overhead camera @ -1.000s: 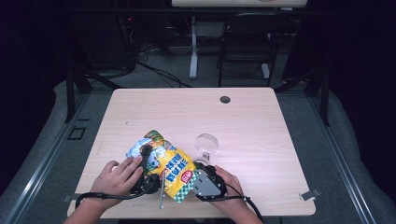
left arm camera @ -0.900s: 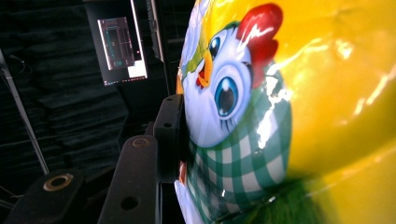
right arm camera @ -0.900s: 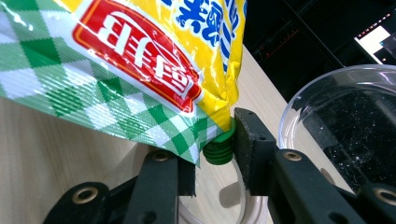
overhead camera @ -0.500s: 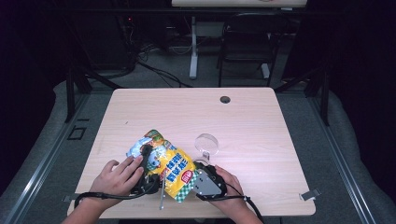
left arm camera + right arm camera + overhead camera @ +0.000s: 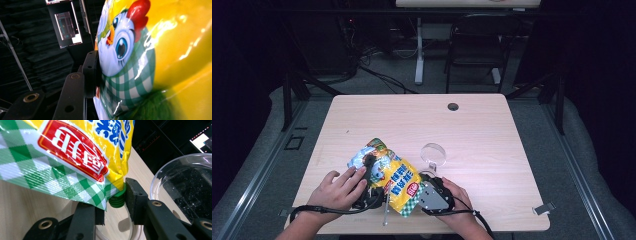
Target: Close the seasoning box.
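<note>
The snack pouch (image 5: 387, 172), yellow w/ green-check corners and a cartoon chicken print, sat at the near-left part of the wooden table (image 5: 492, 130), held between both grippers. The left hand (image 5: 337, 190) carried the left gripper (image 5: 371, 167), near edge of the table, w/ one black jaw lying up along the pouch's left side. In the left gripper view that jaw's pad pressed flat against the chicken print (image 5: 122, 52); the other jaw was hidden behind the bag, so the jaws stood fairly wide, clamped on the pouch body as far as could be told.

The right hand (image 5: 457, 200) held the right gripper (image 5: 424, 185), grey plate on top, at the pouch's near-right corner. In the right gripper view the jaws sat either side of the green ribbed spout cap (image 5: 117, 198) poking out below the pouch's checked corner (image 5: 82, 185). The right-hand pad touched the cap; the left-hand jaw sat under the bag's edge, contact w/ the cap not clear. So jaws part closed around the cap, firm grip can't be confirmed.

A clear round dish (image 5: 433, 152) stood just right of the pouch, touching or nearly so, and showed close behind the right gripper's jaws (image 5: 185, 192). A dark grommet hole (image 5: 453, 106) lay at the table's far edge, well apart.
</note>
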### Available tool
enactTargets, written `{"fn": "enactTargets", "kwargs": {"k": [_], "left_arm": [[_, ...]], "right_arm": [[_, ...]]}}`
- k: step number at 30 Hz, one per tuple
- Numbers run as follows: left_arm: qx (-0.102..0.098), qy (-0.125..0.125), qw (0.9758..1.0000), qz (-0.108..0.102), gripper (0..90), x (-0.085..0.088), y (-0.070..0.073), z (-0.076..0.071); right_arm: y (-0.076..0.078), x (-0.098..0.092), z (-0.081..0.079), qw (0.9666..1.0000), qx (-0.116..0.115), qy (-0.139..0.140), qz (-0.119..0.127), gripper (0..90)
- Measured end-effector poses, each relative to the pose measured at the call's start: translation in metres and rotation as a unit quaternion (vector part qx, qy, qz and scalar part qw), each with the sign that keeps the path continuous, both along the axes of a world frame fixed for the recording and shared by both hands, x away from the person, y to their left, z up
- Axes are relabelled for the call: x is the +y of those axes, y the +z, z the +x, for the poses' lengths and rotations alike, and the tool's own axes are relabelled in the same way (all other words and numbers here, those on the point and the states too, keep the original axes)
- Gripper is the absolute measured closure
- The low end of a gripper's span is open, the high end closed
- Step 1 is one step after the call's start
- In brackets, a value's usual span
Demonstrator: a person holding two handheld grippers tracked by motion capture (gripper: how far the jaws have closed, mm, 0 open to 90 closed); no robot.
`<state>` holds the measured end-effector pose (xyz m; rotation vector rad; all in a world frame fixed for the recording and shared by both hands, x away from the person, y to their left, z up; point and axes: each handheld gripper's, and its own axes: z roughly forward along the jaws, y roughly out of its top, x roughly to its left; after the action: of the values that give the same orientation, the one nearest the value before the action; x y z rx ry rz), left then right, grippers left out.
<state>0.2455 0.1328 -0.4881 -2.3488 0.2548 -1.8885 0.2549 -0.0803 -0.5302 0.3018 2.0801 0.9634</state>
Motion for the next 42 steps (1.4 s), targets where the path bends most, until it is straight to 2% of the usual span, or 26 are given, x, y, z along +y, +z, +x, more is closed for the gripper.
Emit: {"fn": "enactTargets", "kwargs": {"k": [2,3,7,21,42], "left_arm": [[0.007,0.003,1.0000,-0.001,62.8,0.000,0.001,0.000],[0.002,0.001,1.0000,0.001,62.8,0.000,0.001,0.000],[0.009,0.005,0.9999,0.000,62.9,-0.001,0.001,0.000],[0.011,0.009,0.9998,0.016,62.9,-0.006,0.006,0.000],[0.017,0.006,0.9994,0.030,62.9,-0.013,0.008,0.000]], "right_arm": [[0.000,0.000,0.000,1.0000,-0.001,0.000,0.002,70.3],[0.000,0.000,0.000,1.0000,-0.001,0.000,0.002,70.2],[0.000,0.000,0.000,1.0000,0.000,-0.002,0.002,70.3],[0.000,-0.001,0.002,0.9999,0.002,-0.007,0.008,70.1],[-0.002,-0.003,0.004,0.9996,0.019,-0.009,0.018,68.0]]}}
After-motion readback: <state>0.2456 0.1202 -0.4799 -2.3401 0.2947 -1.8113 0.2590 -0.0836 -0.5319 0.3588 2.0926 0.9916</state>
